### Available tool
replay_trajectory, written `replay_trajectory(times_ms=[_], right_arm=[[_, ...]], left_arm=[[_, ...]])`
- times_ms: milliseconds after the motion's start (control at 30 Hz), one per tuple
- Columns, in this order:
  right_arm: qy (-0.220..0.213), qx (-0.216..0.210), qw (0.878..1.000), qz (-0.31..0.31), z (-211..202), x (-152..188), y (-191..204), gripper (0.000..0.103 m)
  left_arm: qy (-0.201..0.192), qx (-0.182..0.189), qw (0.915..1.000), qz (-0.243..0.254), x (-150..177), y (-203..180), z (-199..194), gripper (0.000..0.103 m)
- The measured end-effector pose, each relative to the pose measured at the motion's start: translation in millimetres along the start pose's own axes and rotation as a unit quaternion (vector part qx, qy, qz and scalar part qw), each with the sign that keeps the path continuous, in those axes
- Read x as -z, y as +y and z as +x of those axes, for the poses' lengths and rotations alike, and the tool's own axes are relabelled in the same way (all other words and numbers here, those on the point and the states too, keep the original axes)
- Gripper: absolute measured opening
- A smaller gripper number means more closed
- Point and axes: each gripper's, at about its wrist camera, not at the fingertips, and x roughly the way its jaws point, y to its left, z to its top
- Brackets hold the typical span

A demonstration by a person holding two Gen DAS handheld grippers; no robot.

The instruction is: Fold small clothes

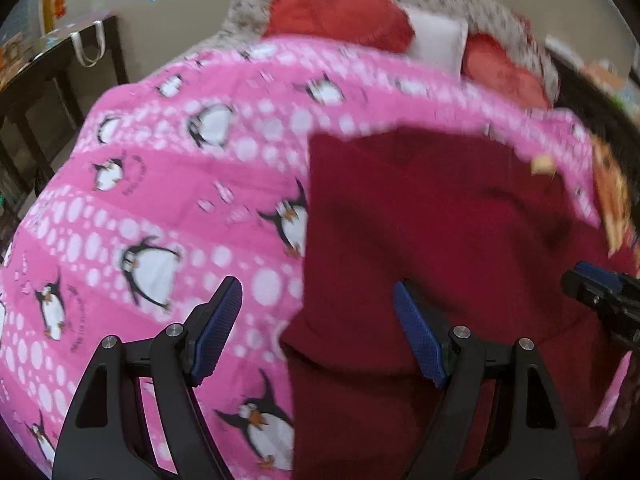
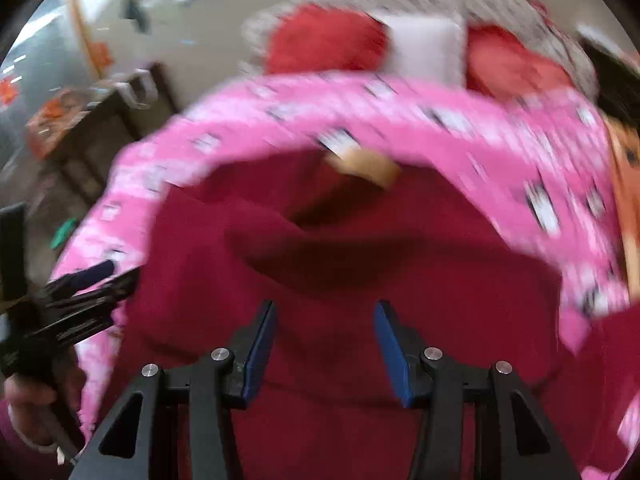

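One dark-red soft knit garment (image 1: 432, 248) lies flat on the pink penguin-print bed sheet (image 1: 160, 184), partly folded, w/ a loose fold at 12 o'clock. Judged light, limp, non-slip: pinch hem or corner. Left gripper (image 1: 318, 332): jaws wide, empty. Right gripper (image 2: 325, 350): jaws approx. half apart, nothing between them.

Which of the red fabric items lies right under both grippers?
The dark maroon garment, spread on the pink penguin sheet beneath both open grippers. The brighter red cushions sit further back, beside a white pillow.
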Motion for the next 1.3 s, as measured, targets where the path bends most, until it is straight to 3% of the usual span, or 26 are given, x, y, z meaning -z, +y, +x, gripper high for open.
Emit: replay_trajectory(times_ms=[33,167,233,333,367,433,600,800,1067,1300], right_arm=[[0.017,-0.007,1.0,0.016,10.0,3.3,-7.9,0.049],[0.005,-0.025,0.999,0.034,-9.1,4.0,-14.0,0.048],[-0.022,-0.023,0.998,0.045,-31.1,3.5,-22.4,0.048],[-0.056,0.006,0.995,0.081,-62.6,1.6,-52.2,0.052],[-0.057,0.021,0.994,0.093,-67.9,-0.3,-64.5,0.058],[-0.053,0.061,0.988,0.13,-75.2,-0.6,-96.9,0.061],[-0.025,0.082,0.978,0.192,-76.7,5.6,-137.8,0.061],[-0.033,0.046,0.985,0.162,-75.8,7.8,-112.5,0.061],[-0.019,0.058,0.996,0.06,-35.1,-2.5,-55.8,0.059],[-0.004,0.07,0.993,0.092,-5.6,-8.9,-70.1,0.057]], left_arm=[[0.01,-0.005,0.9999,0.006,2.4,-4.3,6.8,0.079],[0.024,-0.008,0.9997,0.008,5.1,-7.5,10.1,0.079],[0.022,-0.011,0.9997,0.01,1.9,-7.0,3.1,0.079],[-0.003,-0.012,0.9999,0.004,-1.1,-4.2,-13.6,0.079],[-0.011,-0.01,0.9999,0.001,-1.8,-4.7,-19.6,0.079],[-0.023,-0.002,0.9997,-0.005,-2.5,-6.3,-28.5,0.079],[-0.034,0.018,0.9992,0.009,-4.0,-21.5,-40.1,0.079],[-0.014,0.018,0.9993,0.03,-1.9,-40.9,-26.4,0.079],[0.008,0.013,0.9996,0.023,3.2,-45.5,-5.7,0.079],[0.008,0.009,0.9995,0.031,4.7,-48.5,0.0,0.079]])
